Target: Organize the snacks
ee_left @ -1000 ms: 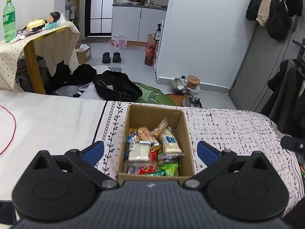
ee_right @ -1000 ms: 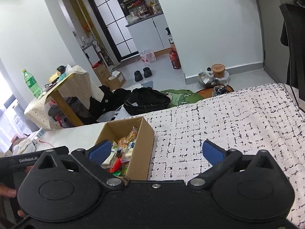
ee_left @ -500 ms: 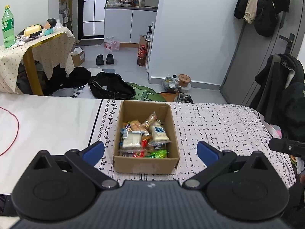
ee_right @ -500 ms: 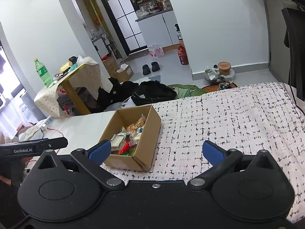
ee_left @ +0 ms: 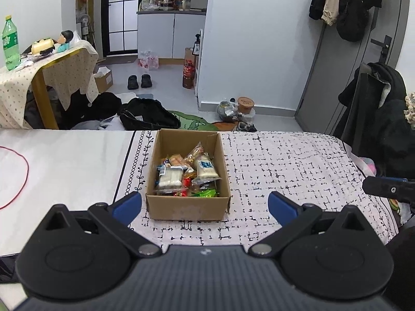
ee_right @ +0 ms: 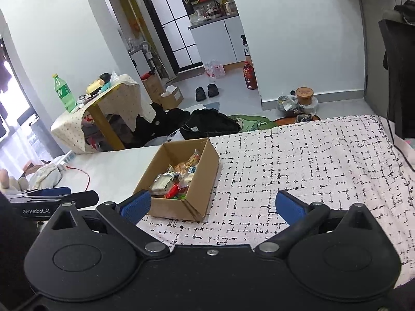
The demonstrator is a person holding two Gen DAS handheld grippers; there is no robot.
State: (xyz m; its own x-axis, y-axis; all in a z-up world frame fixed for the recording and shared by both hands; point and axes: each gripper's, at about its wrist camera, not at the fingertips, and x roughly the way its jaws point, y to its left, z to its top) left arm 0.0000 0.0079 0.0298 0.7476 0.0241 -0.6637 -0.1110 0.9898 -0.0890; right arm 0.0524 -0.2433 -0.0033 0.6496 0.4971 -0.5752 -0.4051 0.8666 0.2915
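A cardboard box (ee_left: 188,176) stood open on the bed (ee_left: 285,160), resting on the patterned cover near its white left part. Inside lay a heap of wrapped snacks (ee_left: 185,175): pale packets on top, red and green wrappers toward the near wall. The box's flaps were folded down along its sides.

The left gripper (ee_left: 205,203) hovered on the near side of the box, its jaws spread wide with the blue pads to either side of the box's near wall, touching nothing. The right gripper (ee_right: 212,203) hung over the cover to the right of the box, also with jaws spread and nothing between them; its left pad sat just beside the box's near corner in that view.

A red cord (ee_left: 18,178) curled on the white part of the bed. Beyond the bed, a green bottle (ee_left: 10,44) stood on a cloth-draped counter (ee_left: 46,77), and a pair of dark slippers (ee_left: 139,81) lay on the floor.
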